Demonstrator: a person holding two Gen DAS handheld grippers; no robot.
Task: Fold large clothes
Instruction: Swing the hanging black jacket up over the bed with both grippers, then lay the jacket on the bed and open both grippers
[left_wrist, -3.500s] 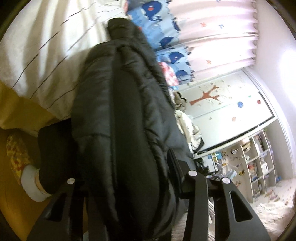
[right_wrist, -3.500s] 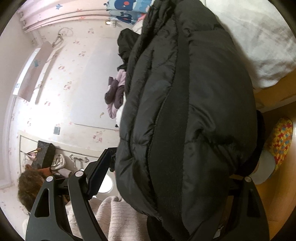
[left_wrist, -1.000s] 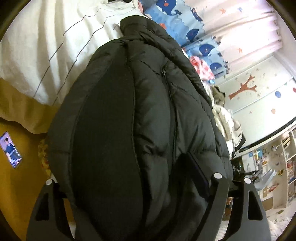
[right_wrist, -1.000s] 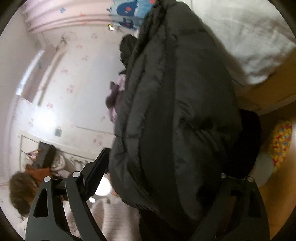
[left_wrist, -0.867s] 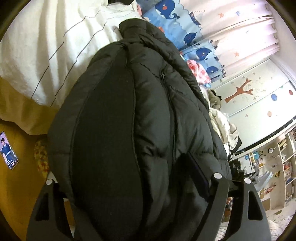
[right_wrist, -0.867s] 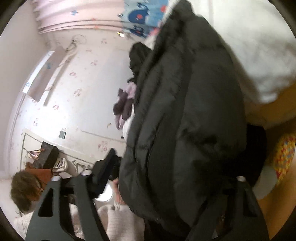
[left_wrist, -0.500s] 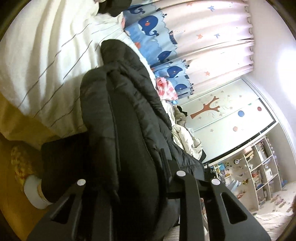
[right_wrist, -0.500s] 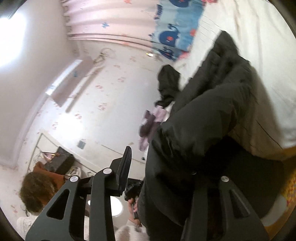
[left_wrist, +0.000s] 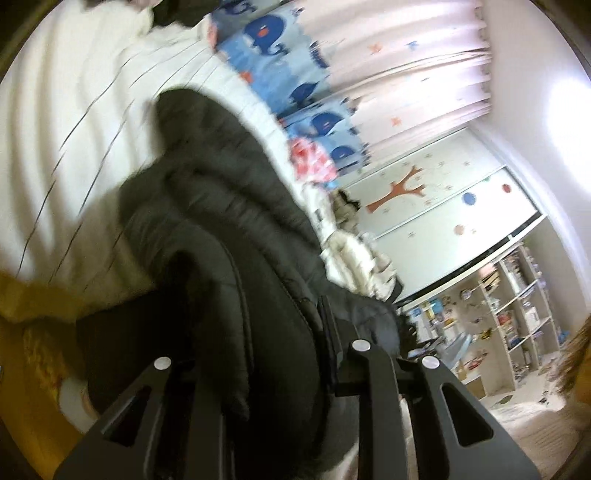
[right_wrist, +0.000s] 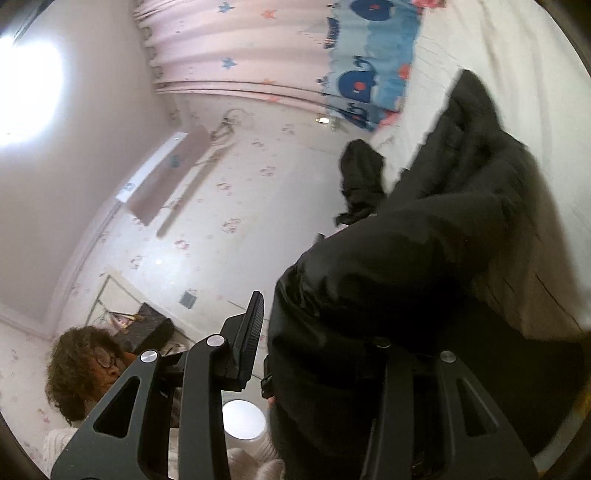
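Note:
A black puffer jacket (left_wrist: 221, 240) lies lengthwise on the white striped bed sheet (left_wrist: 74, 110), its near end raised off the bed edge. My left gripper (left_wrist: 262, 369) is shut on that near end, with thick padded fabric bunched between its fingers. In the right wrist view the same jacket (right_wrist: 424, 258) fills the right half. My right gripper (right_wrist: 317, 343) is shut on a fold of it: the right finger is buried in the fabric and the left pad (right_wrist: 251, 332) stands at the fold's edge. The picture is blurred by motion.
Whale-print curtains (left_wrist: 295, 92) hang behind the bed, and a heap of clothes (left_wrist: 351, 251) lies along its far side. A tree-decal wardrobe (left_wrist: 424, 192) and shelves (left_wrist: 517, 314) stand beyond. Another black garment (right_wrist: 360, 181) lies near the wall. A curly-haired person (right_wrist: 85, 369) sits low at the left.
Both grippers stood wide around the jacket's bulk a second ago. They have since closed on its near end and risen, tilting up so more of the curtains and walls shows.

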